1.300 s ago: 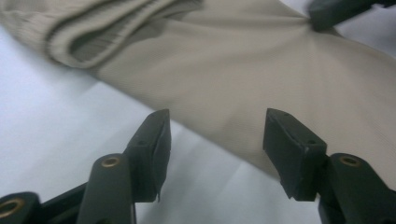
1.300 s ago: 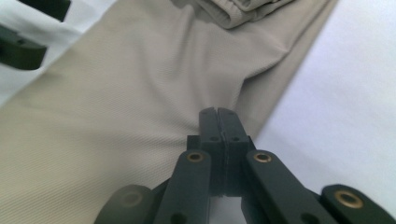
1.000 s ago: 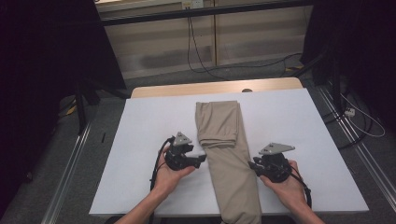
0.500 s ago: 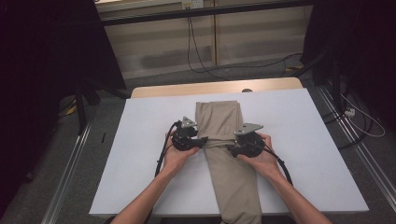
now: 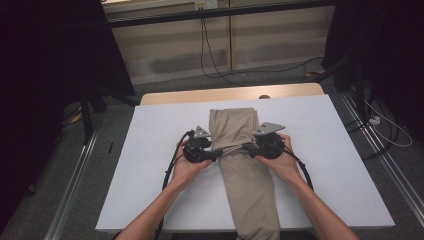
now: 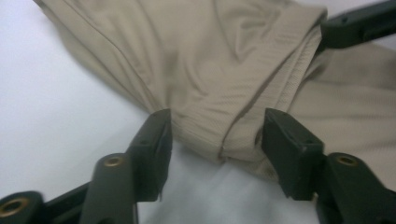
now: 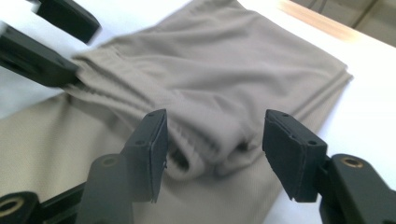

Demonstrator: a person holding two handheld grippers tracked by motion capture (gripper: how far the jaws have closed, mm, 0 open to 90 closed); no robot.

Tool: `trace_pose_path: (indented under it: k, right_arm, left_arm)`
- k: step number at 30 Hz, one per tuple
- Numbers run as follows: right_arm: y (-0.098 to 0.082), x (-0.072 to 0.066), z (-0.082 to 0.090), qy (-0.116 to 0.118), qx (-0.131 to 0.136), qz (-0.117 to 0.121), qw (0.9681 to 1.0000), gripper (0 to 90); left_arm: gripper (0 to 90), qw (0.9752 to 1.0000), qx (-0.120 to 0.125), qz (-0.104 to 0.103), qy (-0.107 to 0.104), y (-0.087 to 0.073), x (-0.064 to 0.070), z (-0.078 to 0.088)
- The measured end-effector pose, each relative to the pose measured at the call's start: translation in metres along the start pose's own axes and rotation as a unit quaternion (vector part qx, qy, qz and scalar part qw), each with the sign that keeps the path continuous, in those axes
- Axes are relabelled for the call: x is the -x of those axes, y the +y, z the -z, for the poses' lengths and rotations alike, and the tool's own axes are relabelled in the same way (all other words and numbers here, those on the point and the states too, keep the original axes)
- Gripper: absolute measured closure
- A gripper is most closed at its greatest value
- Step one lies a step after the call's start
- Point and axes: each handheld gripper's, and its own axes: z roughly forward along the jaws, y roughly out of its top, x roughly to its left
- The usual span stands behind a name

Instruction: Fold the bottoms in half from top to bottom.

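A: Where are the trousers for you right now?

B: Your beige trousers (image 5: 246, 165) lie folded in a long strip down the middle of the white surface (image 5: 150, 145), in the centre of the high view, with the lower end running off the bottom edge of the frame. The folded-over upper part sits just above centre.

A: And your left claw?

B: Your left claw (image 5: 216, 154) sits at the strip's left edge, centre of the frame. In the left gripper view its jaws stand partly apart with the ribbed fold (image 6: 233, 135) between them. They have just been opening a little, and the pads do not press on the cloth.

A: Your right claw?

B: Your right claw (image 5: 246, 147) meets the strip's right edge, opposite the left one. In the right gripper view the jaws straddle the bunched fold edge (image 7: 210, 149), gaps showing either side. They have just been closing slightly, still without pinching the cloth.
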Motion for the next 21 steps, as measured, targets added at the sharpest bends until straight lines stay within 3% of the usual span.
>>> trace_pose_path:
  k: [1,3,6,9,11,13,15,16,17,18,21]
  right_arm:
    - [0.001,0.001,-0.001,0.004,0.003,0.0,1.0,38.6]
    - [0.001,0.003,-0.004,0.026,0.003,-0.011,0.9996,46.9]
    - [-0.005,0.001,-0.011,0.037,-0.021,-0.003,0.9991,45.6]
    - [-0.006,-0.002,-0.014,0.044,-0.025,0.01,0.9986,52.8]
    - [-0.006,-0.003,-0.016,0.041,-0.032,0.016,0.9985,68.5]
    - [-0.006,-0.001,-0.017,0.041,-0.031,0.003,0.9987,77.6]
    - [-0.005,0.0,-0.017,0.043,-0.03,-0.013,0.9985,82.3]
    - [-0.004,0.001,-0.016,0.042,-0.032,-0.016,0.9985,83.1]
    - [-0.003,0.002,-0.015,0.043,-0.033,-0.021,0.9983,83.4]
    - [-0.002,0.004,-0.014,0.046,-0.033,-0.023,0.9981,83.6]
    - [0.003,0.009,-0.008,0.051,-0.029,-0.037,0.9976,83.8]
  left_arm:
    - [51.2,1.0,0.003,0.003,0.002,-0.001,0.001,-0.002]
    - [58.7,1.0,0.0,-0.004,0.005,0.0,0.002,-0.002]
    - [66.1,1.0,-0.003,0.009,-0.001,0.0,0.001,-0.001]
    - [75.9,0.9993,0.009,0.032,-0.015,0.0,-0.004,0.002]
    - [76.5,0.999,0.011,0.038,-0.019,0.0,-0.006,0.002]
    - [76.1,0.9992,0.012,0.036,-0.017,0.0,-0.005,0.001]
    - [72.3,0.9992,0.015,0.035,-0.008,0.001,-0.004,0.001]
    - [65.2,0.9988,0.022,0.044,0.002,0.002,-0.003,-0.001]
    - [61.3,0.9989,0.018,0.044,-0.002,0.002,-0.004,-0.001]
    - [62.3,0.9983,0.024,0.052,-0.004,0.002,-0.003,-0.003]
    - [80.1,0.9987,0.021,0.045,-0.009,0.007,-0.002,-0.002]
